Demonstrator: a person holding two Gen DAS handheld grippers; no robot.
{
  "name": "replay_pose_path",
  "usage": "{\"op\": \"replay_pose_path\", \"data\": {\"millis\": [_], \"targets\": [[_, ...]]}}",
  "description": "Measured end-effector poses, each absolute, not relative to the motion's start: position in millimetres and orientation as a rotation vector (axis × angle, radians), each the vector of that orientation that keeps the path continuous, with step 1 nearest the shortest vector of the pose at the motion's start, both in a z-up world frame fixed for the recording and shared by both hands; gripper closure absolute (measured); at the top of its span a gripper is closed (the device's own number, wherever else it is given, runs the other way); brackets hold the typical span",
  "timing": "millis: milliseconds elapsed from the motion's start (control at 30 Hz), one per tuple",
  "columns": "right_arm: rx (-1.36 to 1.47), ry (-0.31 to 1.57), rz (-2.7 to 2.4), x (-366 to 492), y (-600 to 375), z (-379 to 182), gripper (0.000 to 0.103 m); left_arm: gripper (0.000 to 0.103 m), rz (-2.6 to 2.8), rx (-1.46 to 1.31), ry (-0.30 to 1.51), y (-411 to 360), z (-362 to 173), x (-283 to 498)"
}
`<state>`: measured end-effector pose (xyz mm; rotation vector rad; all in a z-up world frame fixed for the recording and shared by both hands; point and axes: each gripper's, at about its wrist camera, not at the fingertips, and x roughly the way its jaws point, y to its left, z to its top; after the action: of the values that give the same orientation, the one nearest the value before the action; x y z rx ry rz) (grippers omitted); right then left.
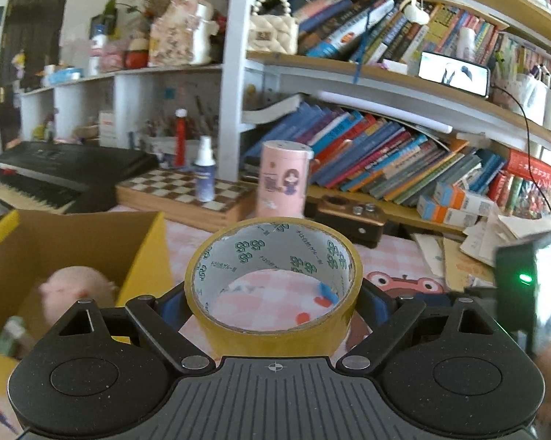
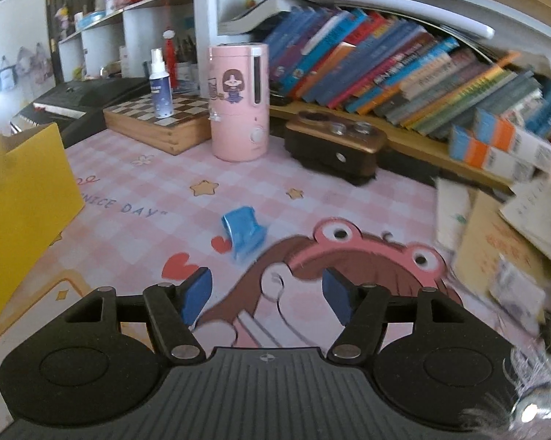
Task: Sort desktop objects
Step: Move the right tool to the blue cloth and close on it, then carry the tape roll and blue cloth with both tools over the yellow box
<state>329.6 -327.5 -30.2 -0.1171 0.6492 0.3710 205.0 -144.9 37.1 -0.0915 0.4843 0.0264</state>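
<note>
My left gripper (image 1: 273, 302) is shut on a yellow tape roll (image 1: 273, 326), holding it by its sides above the pink checked desk mat (image 1: 393, 256). A yellow cardboard box (image 1: 143, 256) stands just left of it, with a pink plush pig (image 1: 77, 293) inside. My right gripper (image 2: 266, 297) is open and empty, low over the mat (image 2: 128, 183). A small blue clip-like object (image 2: 244, 233) lies on the mat a little ahead of the right fingers. The box's yellow wall (image 2: 22, 212) is at the left of the right wrist view.
A pink humidifier (image 2: 238, 102), a brown wooden box (image 2: 334, 146), a chessboard box (image 2: 158, 121) with a spray bottle (image 2: 160, 84), and a keyboard (image 1: 55, 176) line the back. Leaning books (image 2: 404, 73) fill the shelf. Loose papers (image 2: 495, 242) pile at the right.
</note>
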Motion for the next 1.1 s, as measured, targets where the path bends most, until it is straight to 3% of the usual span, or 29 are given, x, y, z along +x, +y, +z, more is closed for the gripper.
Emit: {"op": "replay_pose_path", "data": {"millis": [600, 667, 733, 800, 1100], "targets": [[-0.143, 0.671, 0.406, 402.1, -285.4, -72.1, 0.042, 0.011, 0.137, -0.107, 0.441, -123.5, 55.6, 158.2], [-0.138, 0.663, 0.412, 405.3, -283.1, -72.9, 0.049, 0.011, 0.137, -0.111, 0.440, -123.2, 56.1, 155.3], [-0.129, 0.664, 0.425, 406.8, -281.0, -71.9, 0.064, 0.011, 0.135, -0.111, 0.440, -123.0, 56.4, 153.1], [-0.122, 0.677, 0.429, 407.1, -279.1, -69.7, 0.068, 0.011, 0.132, -0.111, 0.436, -122.7, 56.8, 150.3], [-0.062, 0.657, 0.435, 368.6, -282.1, -36.2, 0.072, 0.011, 0.118, -0.135, 0.404, -114.6, 59.8, 136.0]]}}
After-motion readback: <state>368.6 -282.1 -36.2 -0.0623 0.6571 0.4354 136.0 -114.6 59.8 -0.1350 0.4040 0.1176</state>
